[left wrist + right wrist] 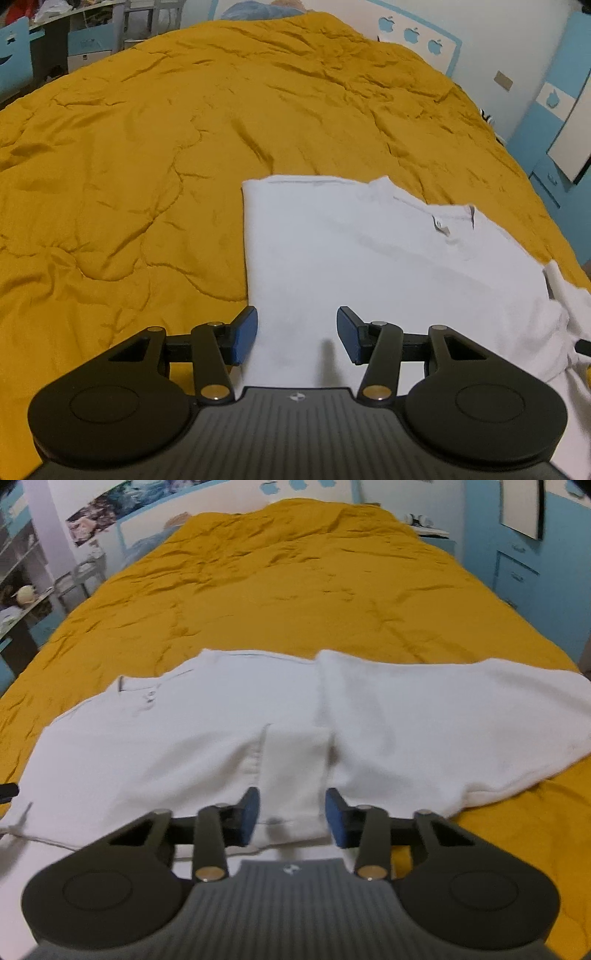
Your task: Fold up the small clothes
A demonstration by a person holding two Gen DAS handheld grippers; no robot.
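Across the mustard quilt [147,147] we have the white shirt [184,738] lying partly folded, one side tucked in, the other sleeve still spread, with our left gripper [297,334] and right gripper [291,818] both parted and holding nothing above its near hem.

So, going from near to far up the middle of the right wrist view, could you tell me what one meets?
Right gripper, jaws open → white folded strip → white shirt → yellow quilt → wall.
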